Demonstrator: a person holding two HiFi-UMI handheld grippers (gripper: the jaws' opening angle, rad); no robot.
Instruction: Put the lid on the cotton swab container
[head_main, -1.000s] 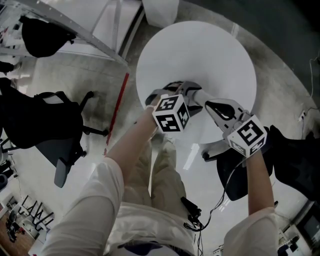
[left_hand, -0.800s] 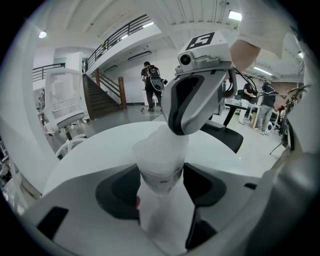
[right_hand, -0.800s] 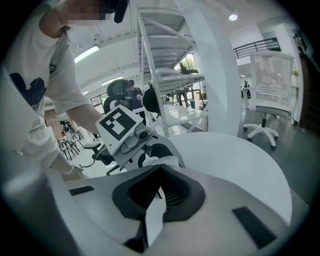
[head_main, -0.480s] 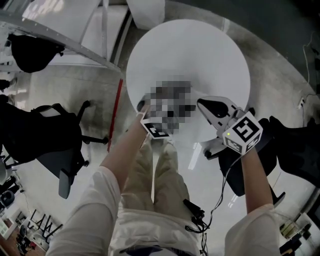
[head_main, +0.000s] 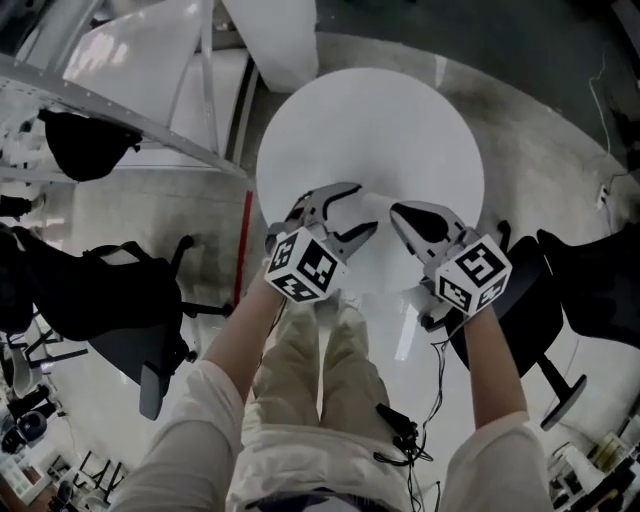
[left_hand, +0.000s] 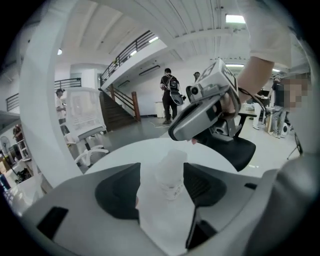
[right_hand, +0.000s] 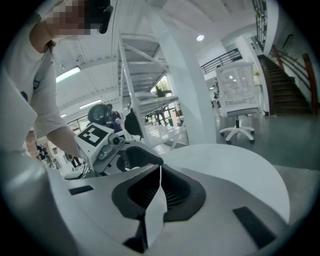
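A small clear cotton swab container (left_hand: 171, 176) stands upright between the dark pads of my left gripper (left_hand: 163, 184), which is closed on it above the round white table (head_main: 380, 120). Its top looks like a rounded clear cap, though I cannot make out the seam. In the head view my left gripper (head_main: 352, 210) is over the table's near edge. My right gripper (head_main: 402, 213) is a short way to its right, with its tip pointing at it. The right gripper's (right_hand: 159, 172) jaws are just starting to open from shut, a thin slit between them and nothing inside.
Black office chairs (head_main: 110, 290) (head_main: 565, 290) stand on the floor left and right of the table. A red strip (head_main: 243, 235) runs along the floor by the table's left side. A white metal frame (head_main: 150, 70) crosses the upper left. A white chair (right_hand: 237, 105) stands beyond the table.
The right gripper's tip has drawn back from the left gripper's jaws, so a gap now separates the two. Both hands have shifted slightly toward the table's near edge.
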